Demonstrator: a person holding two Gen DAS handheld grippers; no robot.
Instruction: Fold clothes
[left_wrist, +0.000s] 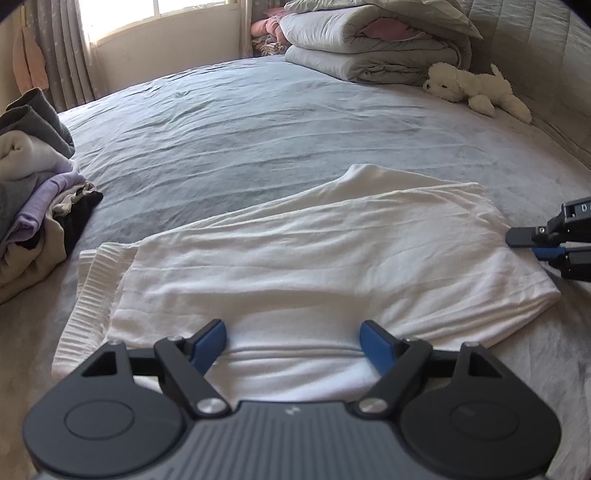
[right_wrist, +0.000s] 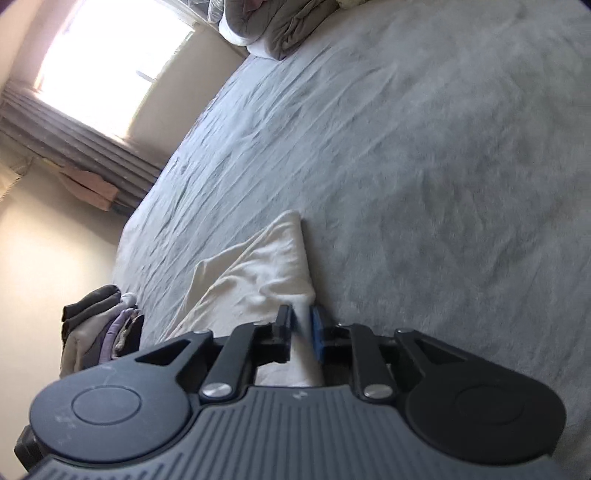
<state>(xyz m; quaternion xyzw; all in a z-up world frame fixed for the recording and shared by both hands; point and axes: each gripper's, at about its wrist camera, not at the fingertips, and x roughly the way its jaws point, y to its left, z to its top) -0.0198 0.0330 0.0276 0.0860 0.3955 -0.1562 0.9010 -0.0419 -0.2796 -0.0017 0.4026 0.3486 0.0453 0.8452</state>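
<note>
Left wrist: left tool (left_wrist: 294, 345) spread over soft white garment (left_wrist: 314, 258); right tool (right_wrist: 300, 332) pinching its fold

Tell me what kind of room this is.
Most likely a bedroom: a wide bed with a grey sheet, folded quilts stacked at its far end, a white plush dog, and a curtained window.

One white garment (left_wrist: 314, 258) on one bed (left_wrist: 240, 140); one plush dog (left_wrist: 476, 88); one clothes pile (left_wrist: 33, 192); one stack of folded duvets (left_wrist: 369, 48); two claws (left_wrist: 293, 345) (right_wrist: 301, 332).
</note>
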